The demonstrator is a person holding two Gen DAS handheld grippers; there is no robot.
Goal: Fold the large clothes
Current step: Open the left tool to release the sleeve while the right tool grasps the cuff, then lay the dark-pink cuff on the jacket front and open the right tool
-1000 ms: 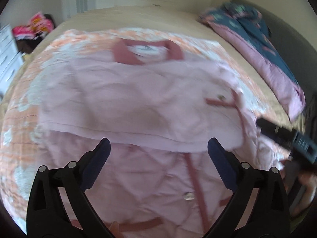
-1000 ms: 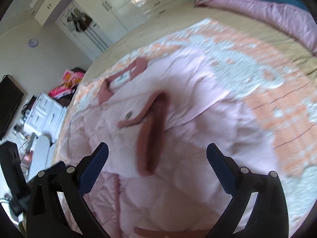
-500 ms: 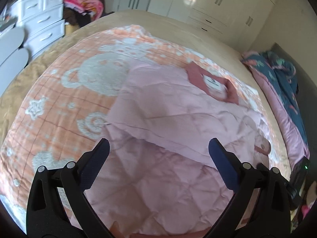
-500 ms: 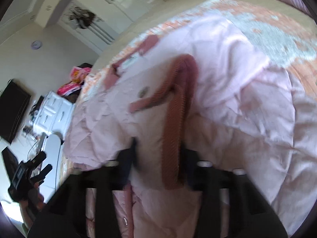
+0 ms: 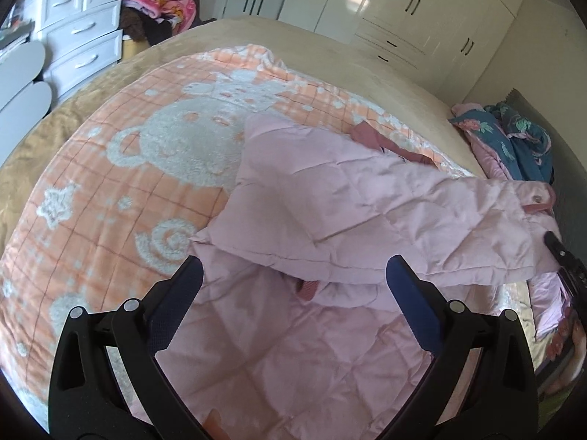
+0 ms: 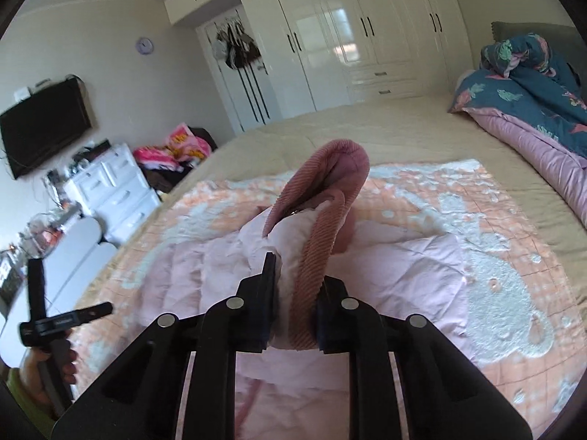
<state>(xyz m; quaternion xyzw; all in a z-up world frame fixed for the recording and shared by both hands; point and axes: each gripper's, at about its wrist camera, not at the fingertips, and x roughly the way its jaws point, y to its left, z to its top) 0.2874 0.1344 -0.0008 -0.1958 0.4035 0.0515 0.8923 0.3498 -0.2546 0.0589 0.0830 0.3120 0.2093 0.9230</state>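
Note:
A pale pink quilted jacket [image 5: 330, 220] with darker pink ribbed trim lies spread on the bed. One sleeve is lifted across its body toward the right. My left gripper [image 5: 293, 293] is open and empty, hovering over the jacket's lower half. My right gripper [image 6: 293, 300] is shut on the sleeve's ribbed pink cuff [image 6: 323, 212] and holds it raised above the jacket [image 6: 403, 267]. The right gripper's edge [image 5: 561, 256] shows at the far right of the left wrist view, and the left gripper [image 6: 55, 319] shows at the far left of the right wrist view.
An orange and white bear-pattern blanket [image 5: 146, 154] covers the beige bed [image 6: 385, 128]. A blue and pink duvet [image 6: 532, 84] is piled at the right. White drawers [image 5: 80, 36] and a clothes heap [image 5: 157, 3] stand left; wardrobes [image 6: 330, 36] line the far wall.
My right gripper closed on the sleeve cuff and lifted it up off the jacket. My left gripper swung left and stayed open.

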